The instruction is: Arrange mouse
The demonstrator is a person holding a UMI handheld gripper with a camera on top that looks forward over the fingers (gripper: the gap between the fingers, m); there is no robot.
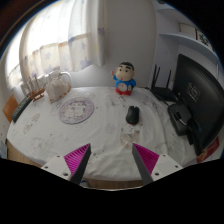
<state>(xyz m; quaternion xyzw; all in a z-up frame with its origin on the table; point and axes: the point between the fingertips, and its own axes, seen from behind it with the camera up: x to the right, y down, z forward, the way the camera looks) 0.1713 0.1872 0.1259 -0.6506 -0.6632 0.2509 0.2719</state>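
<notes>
A small dark mouse (132,115) lies on the round table (60,135) covered with a pale patterned cloth, well beyond my fingers and a little to the right. My gripper (112,160) hovers over the table's near edge. Its two fingers with magenta pads (77,158) stand wide apart, and only bare cloth shows between them. The gripper is open and holds nothing.
A cartoon figure toy (124,78) stands at the table's far side. A round patterned plate (76,109) lies left of the mouse. A light bundle (57,85) sits at far left. Black electronics and a monitor (195,95) crowd the right side. Curtained windows are behind.
</notes>
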